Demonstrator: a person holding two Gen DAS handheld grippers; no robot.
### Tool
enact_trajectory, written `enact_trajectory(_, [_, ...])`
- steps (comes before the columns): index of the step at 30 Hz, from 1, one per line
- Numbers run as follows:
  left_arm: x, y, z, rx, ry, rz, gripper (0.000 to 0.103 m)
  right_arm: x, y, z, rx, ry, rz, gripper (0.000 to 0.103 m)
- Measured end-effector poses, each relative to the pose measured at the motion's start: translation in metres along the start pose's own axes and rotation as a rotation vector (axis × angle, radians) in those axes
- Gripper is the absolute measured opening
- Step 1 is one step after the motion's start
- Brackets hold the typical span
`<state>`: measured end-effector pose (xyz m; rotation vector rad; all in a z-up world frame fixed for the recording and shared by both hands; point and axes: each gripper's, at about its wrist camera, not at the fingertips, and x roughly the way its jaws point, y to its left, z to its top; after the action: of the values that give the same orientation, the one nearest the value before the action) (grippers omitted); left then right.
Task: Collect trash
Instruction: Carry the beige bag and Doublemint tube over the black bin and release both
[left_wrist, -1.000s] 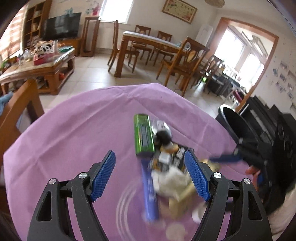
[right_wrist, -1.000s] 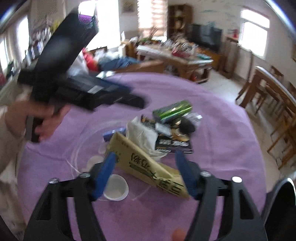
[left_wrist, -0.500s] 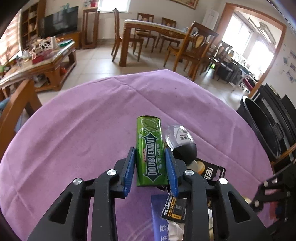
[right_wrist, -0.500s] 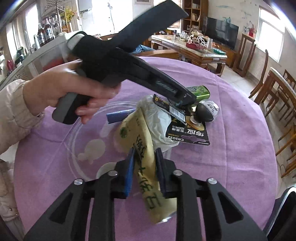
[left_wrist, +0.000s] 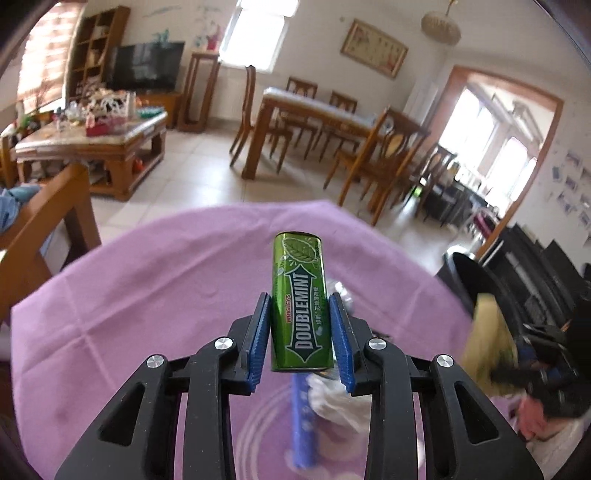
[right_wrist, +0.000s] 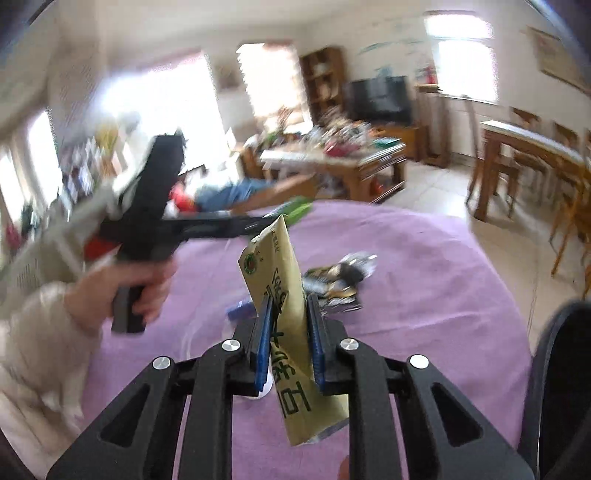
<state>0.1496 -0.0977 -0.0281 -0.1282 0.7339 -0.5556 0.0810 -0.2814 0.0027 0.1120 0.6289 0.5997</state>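
The left gripper (left_wrist: 300, 328) has its blue-padded jaws closed tight on the two long sides of a green rectangular Doublemint gum tin (left_wrist: 300, 302), which stands clear above the round table covered in purple cloth (left_wrist: 147, 280). The tin points toward twelve o'clock in the left wrist view, label up. Below it, at about six o'clock, a blue stick-shaped wrapper (left_wrist: 303, 421) and a crumpled white tissue (left_wrist: 338, 404) lie blurred on the cloth.

The right gripper (right_wrist: 288, 339) is clamped narrowly on a tall yellow-tan paper packet printed with green characters (right_wrist: 280, 280); the packet rises toward twelve o'clock between the pads and hangs out below them too, lifted off the table. Past it, at about one o'clock in the right wrist view, a small heap of dark printed wrappers and foil (right_wrist: 338, 280) sits on the purple cloth. At ten o'clock the person's left hand (right_wrist: 129, 284) grips the black handle of the other tool, blurred.

A black round bin (left_wrist: 465, 280) stands beside the table at three o'clock in the left wrist view, and its dark rim also shows at four o'clock in the right wrist view.
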Motion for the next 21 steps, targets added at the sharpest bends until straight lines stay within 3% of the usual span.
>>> enact_trajectory(3, [-0.024,-0.017,0.0,0.023,-0.047,-0.02,0.032,-0.026,-0.015,0.0,0.115,-0.1,-0.011,0.019])
enact_trajectory(9, [-0.04,-0.068,-0.002,0.082,-0.087,-0.069,0.032,-0.061,-0.046,-0.006,0.243,-0.217,-0.071,0.019])
enact_trajectory(16, [-0.007,-0.147,0.003,0.149,-0.079,-0.176,0.032,-0.124,-0.108,-0.022,0.427,-0.392,-0.222,0.019])
enact_trajectory(21, [0.034,-0.203,0.001,0.186,-0.035,-0.262,0.032,-0.16,-0.149,-0.038,0.527,-0.469,-0.322,0.019])
